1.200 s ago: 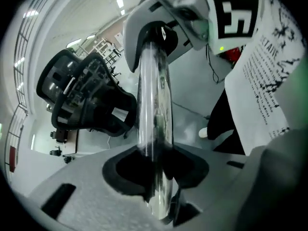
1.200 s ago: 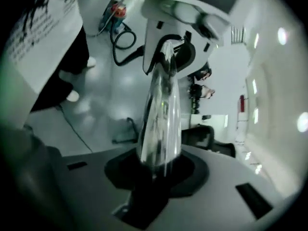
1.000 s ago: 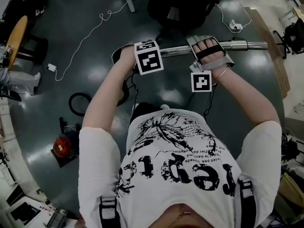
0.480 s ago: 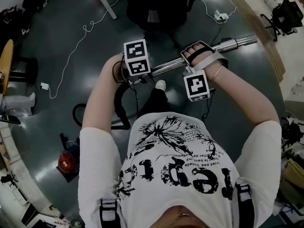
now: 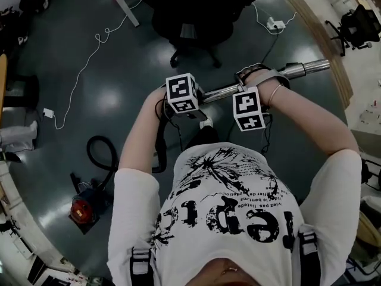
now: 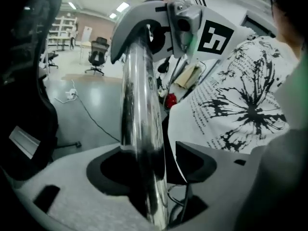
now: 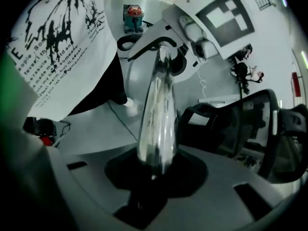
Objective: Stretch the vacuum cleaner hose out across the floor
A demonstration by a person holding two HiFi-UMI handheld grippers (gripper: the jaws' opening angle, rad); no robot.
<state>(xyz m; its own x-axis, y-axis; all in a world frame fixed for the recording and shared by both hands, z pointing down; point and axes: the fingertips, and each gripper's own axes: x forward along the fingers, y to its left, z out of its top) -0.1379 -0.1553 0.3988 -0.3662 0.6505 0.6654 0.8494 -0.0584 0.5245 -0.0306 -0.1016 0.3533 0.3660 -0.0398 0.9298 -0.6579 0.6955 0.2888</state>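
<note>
- The person's white printed T-shirt (image 5: pixel 226 207) fills the near edge of the head view, at 6 o'clock, with both forearms reaching up from it toward 12 o'clock.
- Just beyond the shirt, a white shoe (image 5: pixel 206 124) shows on the dark floor (image 5: pixel 119 100) between the arms.
- The left gripper (image 6: pixel 159 177) has the chrome wand (image 6: pixel 140 109) between its jaws. The jaws have just been opening and are now released: the pad on the right side of that view stands clear of the metal.
- The right gripper (image 7: pixel 156 172) is clenched on the same chrome wand, with the dark pads closed round it on both sides.
- In the head view the wand lies nearly level across the two grippers, and its free end points toward 2 o'clock.
- The black hose (image 5: pixel 159 154) drops from the wand's left end beside the left forearm. It runs out toward 8 o'clock and curls in a loop on the floor, not pulled straight.
- The hose ends at the red vacuum cleaner body (image 5: pixel 83 206), at 8 o'clock, well apart from the person.
- A black office chair (image 5: pixel 196 11) stands at 12 o'clock.
- A white cable (image 5: pixel 89 52) snakes across the floor at 10 o'clock.
- A white power strip (image 5: pixel 274 24) lies at 1 o'clock.
</note>
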